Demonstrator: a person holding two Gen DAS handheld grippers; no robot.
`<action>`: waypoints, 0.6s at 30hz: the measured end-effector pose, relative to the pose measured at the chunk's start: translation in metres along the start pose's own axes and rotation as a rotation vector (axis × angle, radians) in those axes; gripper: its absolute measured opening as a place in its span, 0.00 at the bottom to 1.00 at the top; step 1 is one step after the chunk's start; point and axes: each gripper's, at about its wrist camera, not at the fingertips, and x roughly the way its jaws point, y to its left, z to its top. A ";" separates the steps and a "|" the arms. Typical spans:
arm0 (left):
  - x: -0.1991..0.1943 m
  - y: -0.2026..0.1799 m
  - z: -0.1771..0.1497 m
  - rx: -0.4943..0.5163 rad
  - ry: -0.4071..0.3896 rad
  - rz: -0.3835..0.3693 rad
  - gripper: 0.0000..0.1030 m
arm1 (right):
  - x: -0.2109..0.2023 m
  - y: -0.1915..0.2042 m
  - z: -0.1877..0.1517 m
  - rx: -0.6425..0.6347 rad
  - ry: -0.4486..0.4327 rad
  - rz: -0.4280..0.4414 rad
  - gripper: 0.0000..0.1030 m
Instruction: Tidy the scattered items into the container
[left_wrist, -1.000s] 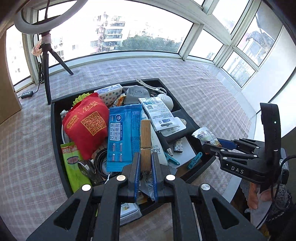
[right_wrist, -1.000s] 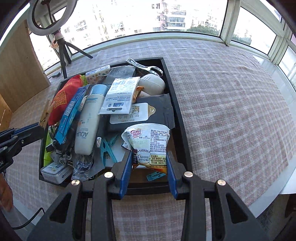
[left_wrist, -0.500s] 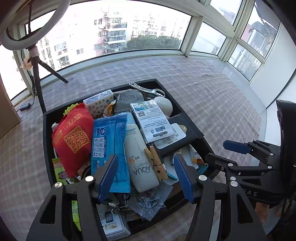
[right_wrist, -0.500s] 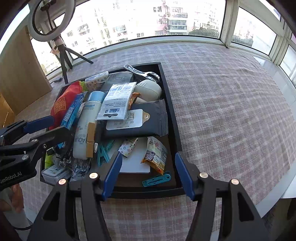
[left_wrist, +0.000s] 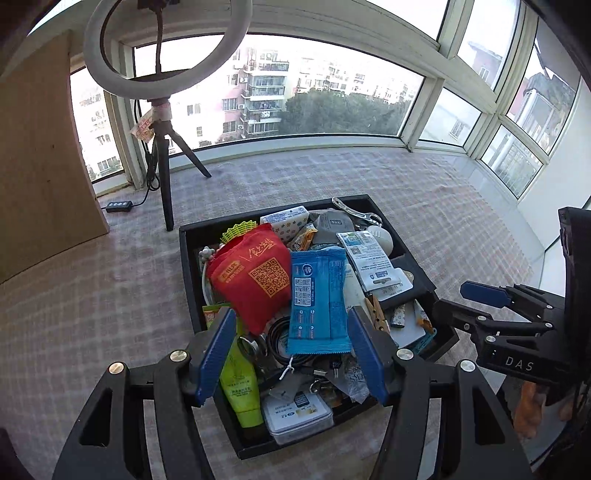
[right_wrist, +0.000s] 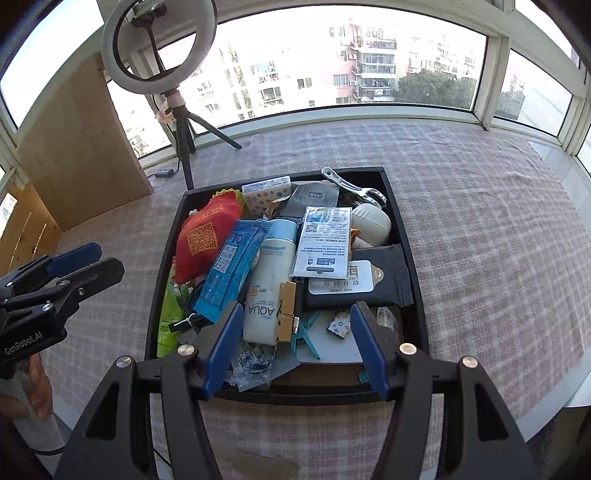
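Note:
The black tray (left_wrist: 188, 266) on the checked cloth is heaped with items: a red pouch (left_wrist: 255, 277), a blue packet (left_wrist: 317, 295), a green tube (left_wrist: 240, 384) and a white AQUA bottle (right_wrist: 267, 284). A wooden clothespin (right_wrist: 287, 312) lies against the bottle, with nothing holding it. A small sachet (left_wrist: 421, 317) rests at the tray's near right corner. My left gripper (left_wrist: 290, 314) hangs open above the tray's near end, empty. My right gripper (right_wrist: 297, 308) is also open and empty, above the near edge. Each shows at the side of the other's view: right gripper (left_wrist: 461, 302), left gripper (right_wrist: 96, 262).
A ring light on a tripod (left_wrist: 162, 48) stands behind the tray at the left, with a power strip (left_wrist: 118, 205) and a wooden board (left_wrist: 40, 147) nearby. Windows curve round the back. The cloth (right_wrist: 498, 240) ends at the table edge at the right. A hand (right_wrist: 37, 380) grips the left tool.
The left gripper opened and let the clothespin fall onto the bottle. The right gripper released the sachet into the tray. Both grippers then rose and drew back from the tray.

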 end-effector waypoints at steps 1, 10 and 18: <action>-0.008 0.010 -0.001 -0.011 -0.012 0.019 0.59 | -0.002 0.012 0.003 -0.016 -0.007 0.009 0.58; -0.081 0.110 -0.032 -0.150 -0.109 0.207 0.67 | -0.011 0.158 0.017 -0.182 -0.035 0.153 0.60; -0.129 0.196 -0.093 -0.323 -0.134 0.342 0.73 | -0.004 0.283 0.002 -0.348 -0.028 0.247 0.60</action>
